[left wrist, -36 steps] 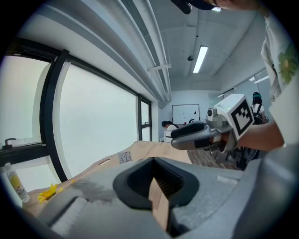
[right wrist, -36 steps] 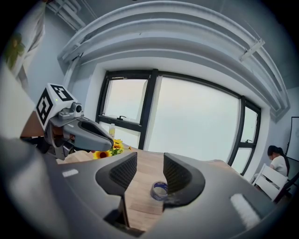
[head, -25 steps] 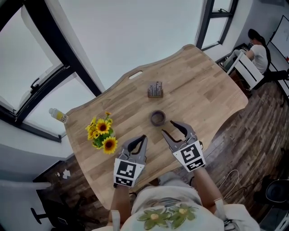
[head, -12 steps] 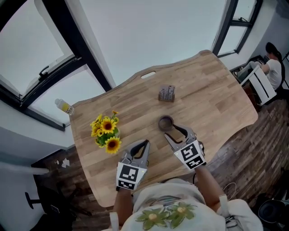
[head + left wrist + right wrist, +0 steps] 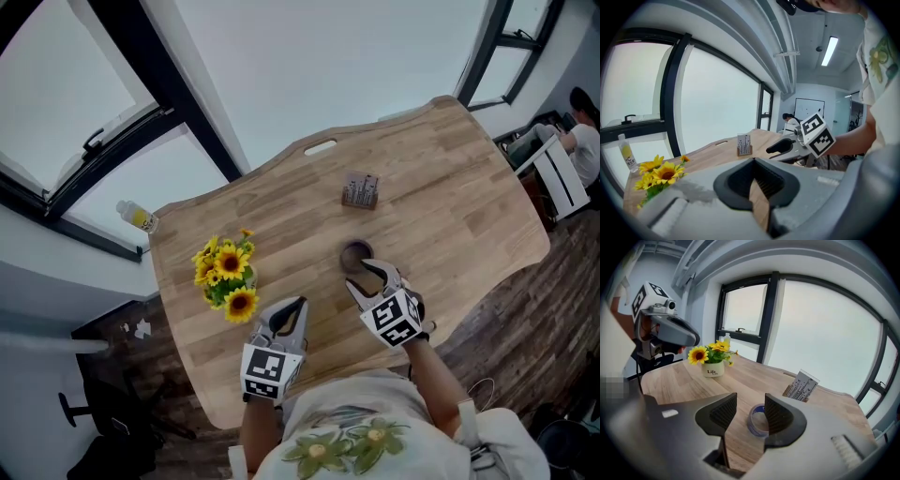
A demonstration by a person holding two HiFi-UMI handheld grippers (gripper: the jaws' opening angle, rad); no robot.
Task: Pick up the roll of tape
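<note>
The roll of tape (image 5: 355, 253) lies flat on the wooden table (image 5: 450, 187), a dark ring with a blue edge. My right gripper (image 5: 362, 274) is open just short of it, fingertips nearly at the roll. In the right gripper view the tape (image 5: 756, 421) lies just beyond the open jaws of the right gripper (image 5: 749, 412), partly hidden by the right-hand pad. My left gripper (image 5: 289, 311) hovers open and empty near the table's front edge, to the left. The left gripper view shows the left gripper (image 5: 755, 182) with only bare wood in its narrow gap.
A small pot of sunflowers (image 5: 226, 277) stands at the table's left. A card holder (image 5: 360, 191) sits beyond the tape. A small bottle (image 5: 138, 217) rests on the window ledge. A person sits at a desk at far right (image 5: 586, 141). The table's front edge lies close behind both grippers.
My right gripper has moved forward to the tape, so the roll now lies at its fingertips. The head view has shifted. The left gripper has stayed where it was.
</note>
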